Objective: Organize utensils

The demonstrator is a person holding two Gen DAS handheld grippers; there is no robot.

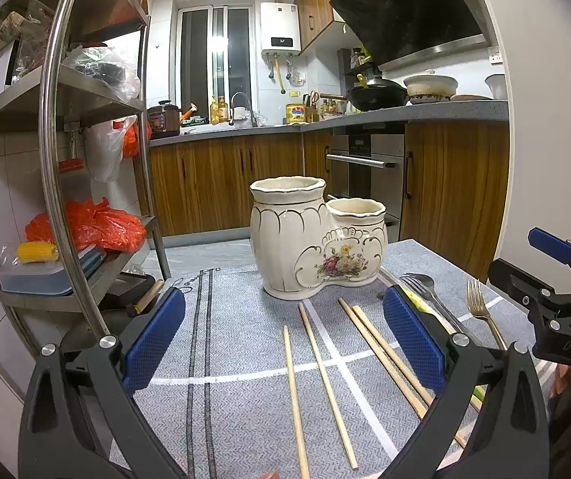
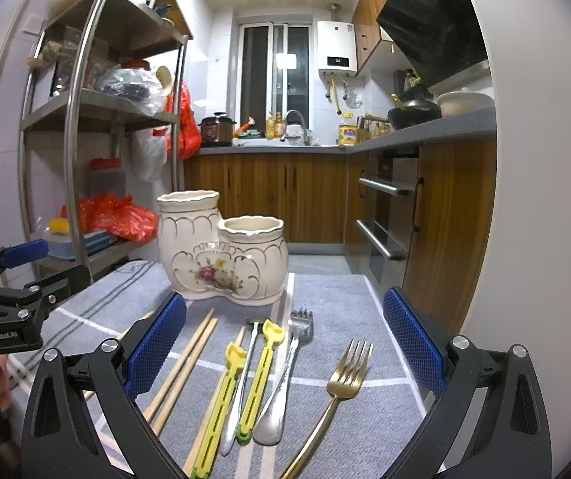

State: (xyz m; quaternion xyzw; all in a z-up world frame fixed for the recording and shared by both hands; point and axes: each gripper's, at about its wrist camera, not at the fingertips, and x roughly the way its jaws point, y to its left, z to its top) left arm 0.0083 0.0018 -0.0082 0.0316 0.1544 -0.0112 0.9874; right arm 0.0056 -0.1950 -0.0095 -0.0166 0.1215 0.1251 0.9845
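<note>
A cream ceramic utensil holder (image 1: 313,239) with two cups, one tall and one short, stands on the grey tablecloth (image 1: 245,419); it also shows in the right wrist view (image 2: 221,255). Several wooden chopsticks (image 1: 325,379) lie in front of it. A gold fork (image 2: 341,387), a silver fork (image 2: 289,363), yellow tongs (image 2: 245,383) and more chopsticks (image 2: 181,371) lie before my right gripper (image 2: 285,351). My left gripper (image 1: 285,339) is open and empty above the chopsticks. My right gripper is open and empty above the forks.
A steel shelf rack (image 1: 66,151) with bags and boxes stands to the left. Wooden kitchen cabinets (image 1: 221,183) and an oven (image 1: 365,175) are behind the table. The right gripper shows at the right edge of the left wrist view (image 1: 556,291).
</note>
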